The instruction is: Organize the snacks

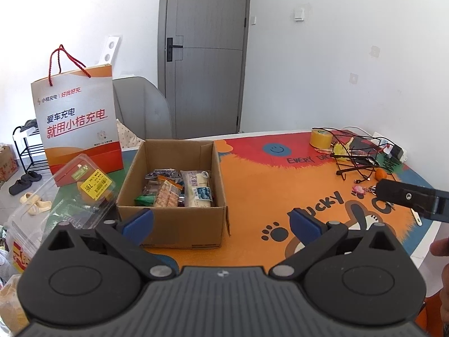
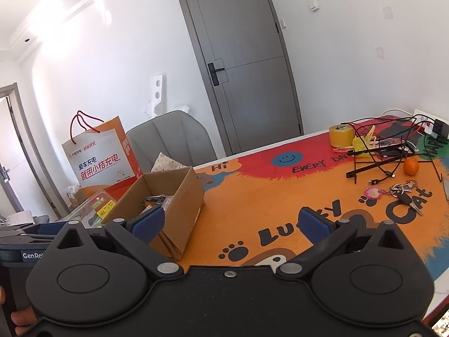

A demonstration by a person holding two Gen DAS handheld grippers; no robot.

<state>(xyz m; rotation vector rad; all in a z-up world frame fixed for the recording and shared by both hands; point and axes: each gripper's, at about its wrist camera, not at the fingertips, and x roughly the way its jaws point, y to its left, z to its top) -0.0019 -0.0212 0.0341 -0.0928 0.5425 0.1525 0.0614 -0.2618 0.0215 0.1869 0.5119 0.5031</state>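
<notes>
1. the left gripper stands with jaws wide apart and empty, just before the open cardboard box.
2. the right gripper gapes too, holding nothing, with the box to its left.
3. inside the box lie snack packets.

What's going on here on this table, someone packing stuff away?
A person is sorting snacks with two handheld claws. Several snack packets already lie in the open cardboard box. Both the left claw and the right claw are open and empty, hovering near the box.
</notes>
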